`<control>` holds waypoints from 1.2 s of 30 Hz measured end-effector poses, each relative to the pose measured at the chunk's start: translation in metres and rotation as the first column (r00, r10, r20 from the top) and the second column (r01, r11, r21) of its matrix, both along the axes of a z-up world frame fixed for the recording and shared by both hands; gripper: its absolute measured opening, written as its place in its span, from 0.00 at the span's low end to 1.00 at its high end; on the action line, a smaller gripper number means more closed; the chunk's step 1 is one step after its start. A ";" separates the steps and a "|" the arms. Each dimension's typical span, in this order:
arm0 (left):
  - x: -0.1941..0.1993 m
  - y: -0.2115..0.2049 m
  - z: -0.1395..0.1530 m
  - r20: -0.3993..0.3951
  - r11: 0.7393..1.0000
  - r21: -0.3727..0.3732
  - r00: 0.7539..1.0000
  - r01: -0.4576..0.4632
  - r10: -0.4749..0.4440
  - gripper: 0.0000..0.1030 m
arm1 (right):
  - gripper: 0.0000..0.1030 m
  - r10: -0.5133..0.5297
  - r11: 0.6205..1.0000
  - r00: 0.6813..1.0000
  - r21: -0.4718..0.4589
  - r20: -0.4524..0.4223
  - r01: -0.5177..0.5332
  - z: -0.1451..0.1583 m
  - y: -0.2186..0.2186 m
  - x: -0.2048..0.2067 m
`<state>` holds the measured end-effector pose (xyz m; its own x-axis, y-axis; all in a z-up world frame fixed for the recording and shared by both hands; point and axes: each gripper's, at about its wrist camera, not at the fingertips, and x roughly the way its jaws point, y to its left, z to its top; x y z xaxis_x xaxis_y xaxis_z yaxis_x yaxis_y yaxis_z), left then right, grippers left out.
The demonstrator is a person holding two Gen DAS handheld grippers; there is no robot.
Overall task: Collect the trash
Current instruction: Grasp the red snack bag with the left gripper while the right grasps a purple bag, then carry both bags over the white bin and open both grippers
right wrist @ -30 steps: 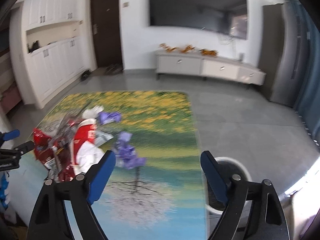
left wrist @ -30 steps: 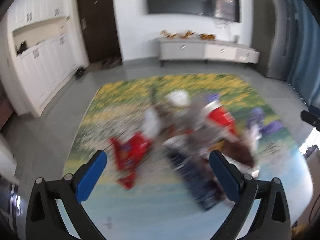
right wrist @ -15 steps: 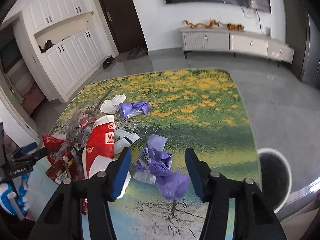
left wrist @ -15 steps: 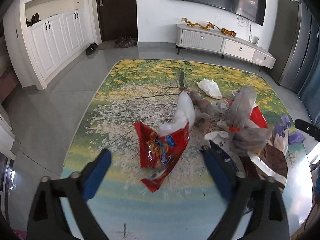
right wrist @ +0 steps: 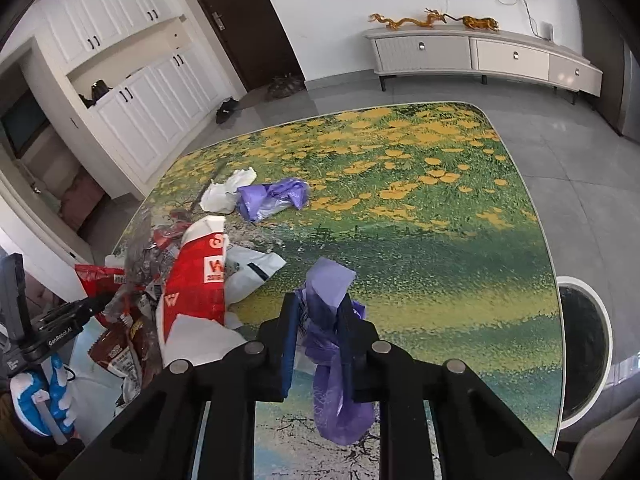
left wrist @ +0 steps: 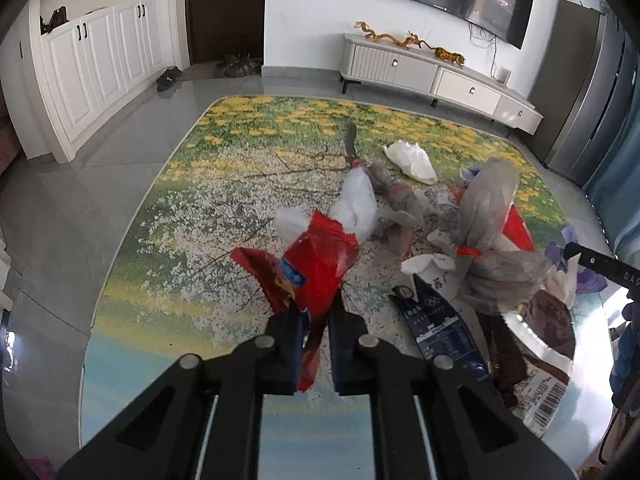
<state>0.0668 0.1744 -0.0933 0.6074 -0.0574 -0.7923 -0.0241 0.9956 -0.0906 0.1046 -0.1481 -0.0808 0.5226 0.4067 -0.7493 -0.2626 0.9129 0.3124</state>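
Our left tongs [left wrist: 316,320] pinch the red wrapper [left wrist: 316,264]; our right tongs [right wrist: 318,320], just closed, clamp the purple bag [right wrist: 332,320] nearest the tabletop's [right wrist: 460,280] bin-side edge.

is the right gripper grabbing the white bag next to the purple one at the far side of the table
No, the right gripper is shut on a crumpled purple bag near the front edge; the white bag lies untouched farther back.

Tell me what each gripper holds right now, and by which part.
The left gripper pinches the red snack bag at its near lower edge. The right gripper clamps the crumpled purple plastic bag around its middle.
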 end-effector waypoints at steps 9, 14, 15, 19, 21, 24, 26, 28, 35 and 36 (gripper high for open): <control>-0.027 -0.004 0.049 0.115 1.000 0.008 0.993 0.005 -0.006 0.07 | 0.16 0.006 0.999 0.992 0.034 0.129 -0.010 0.044 -0.007 -0.037; -0.037 -0.028 0.085 0.174 0.997 -0.015 0.983 0.071 -0.067 0.07 | 0.16 -0.034 0.999 0.975 0.044 0.220 0.025 0.076 -0.036 -0.064; -0.037 -0.037 0.091 0.181 0.995 -0.021 0.979 0.096 -0.091 0.07 | 0.16 -0.047 0.998 0.971 0.048 0.233 0.036 0.081 -0.043 -0.069; -0.034 -0.089 0.112 0.188 0.976 -0.036 0.961 0.213 -0.203 0.07 | 0.16 -0.122 0.992 0.950 0.048 0.288 0.113 0.098 -0.084 -0.088; -0.031 -0.121 0.119 0.184 0.962 -0.031 0.948 0.271 -0.261 0.07 | 0.16 -0.162 0.987 0.937 0.046 0.309 0.155 0.102 -0.107 -0.096; -0.022 -0.176 0.126 0.155 0.930 -0.040 0.922 0.364 -0.354 0.07 | 0.16 -0.226 0.973 0.916 0.039 0.331 0.226 0.102 -0.143 -0.104; -0.017 -0.216 0.131 0.139 0.904 -0.033 0.897 0.427 -0.419 0.07 | 0.16 -0.274 0.960 0.903 0.039 0.332 0.277 0.098 -0.170 -0.106; -0.011 -0.260 0.133 0.126 0.874 -0.018 0.868 0.485 -0.479 0.07 | 0.17 -0.315 0.947 0.894 0.049 0.320 0.316 0.091 -0.192 -0.107; 0.020 -0.372 0.107 0.054 0.813 -0.059 0.815 0.579 -0.577 0.10 | 0.19 -0.418 0.907 0.873 0.071 0.250 0.414 0.055 -0.255 -0.098; 0.025 -0.386 0.102 0.046 0.809 -0.059 0.811 0.585 -0.583 0.10 | 0.19 -0.421 0.906 0.874 0.069 0.243 0.417 0.052 -0.260 -0.095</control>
<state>0.0917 -0.2111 0.0085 0.4614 -0.4601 -0.7586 0.5627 0.8128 -0.1507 0.0099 -0.4085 -0.0286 0.8132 0.1184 -0.5698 0.0731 0.9505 0.3018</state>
